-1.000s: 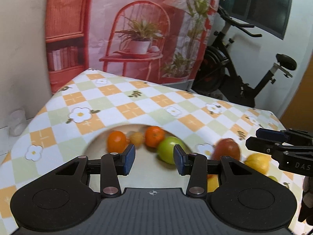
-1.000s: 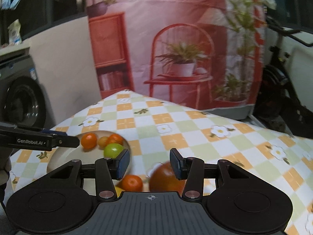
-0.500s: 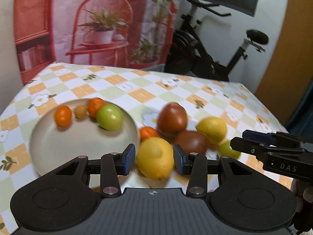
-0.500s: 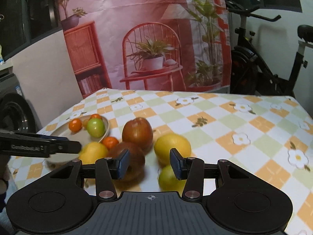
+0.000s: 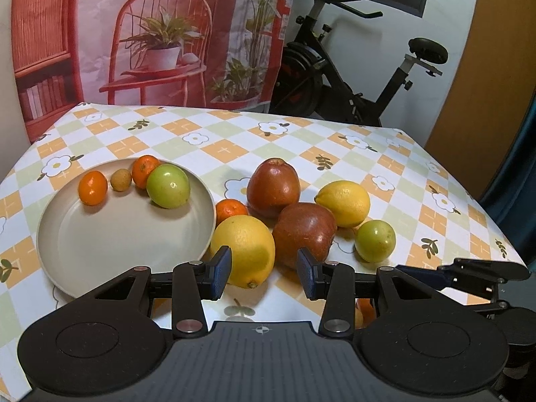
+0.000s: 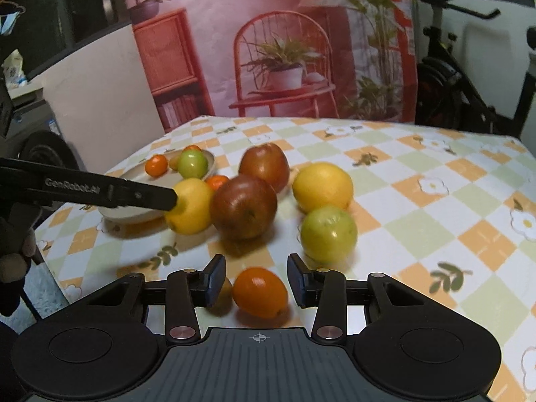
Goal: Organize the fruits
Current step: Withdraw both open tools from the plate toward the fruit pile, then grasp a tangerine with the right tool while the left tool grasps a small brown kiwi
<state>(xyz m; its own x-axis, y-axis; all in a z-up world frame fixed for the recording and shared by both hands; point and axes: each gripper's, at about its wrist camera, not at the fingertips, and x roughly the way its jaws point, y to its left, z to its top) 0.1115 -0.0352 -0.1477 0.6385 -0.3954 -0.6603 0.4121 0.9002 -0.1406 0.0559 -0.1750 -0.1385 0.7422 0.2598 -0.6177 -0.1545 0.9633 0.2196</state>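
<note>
A beige plate [image 5: 110, 241] on the checked tablecloth holds two small oranges [image 5: 92, 188], a tiny brown fruit [image 5: 120, 180] and a green apple [image 5: 168, 186]. Loose fruit lies right of it: a large lemon [image 5: 246, 248], a small orange [image 5: 230, 210], two red apples [image 5: 303, 231], another lemon [image 5: 343, 202] and a green apple [image 5: 375, 240]. My left gripper [image 5: 264, 273] is open, its jaws just in front of the large lemon. My right gripper [image 6: 256, 281] is open around a small orange [image 6: 259, 291] near the table's front edge. The plate also shows in the right wrist view [image 6: 134, 212].
A printed red backdrop [image 5: 150, 33] hangs behind the table. An exercise bike [image 5: 351, 77] stands at the back right. The table's right edge [image 5: 485, 214] drops off near the right gripper's arm [image 5: 469, 274]. A washing machine [image 6: 30, 140] stands at the left.
Both grippers have pulled back and lowered toward the fruit pile. The left now faces the large lemon; the right has come over a small orange at the front edge.
</note>
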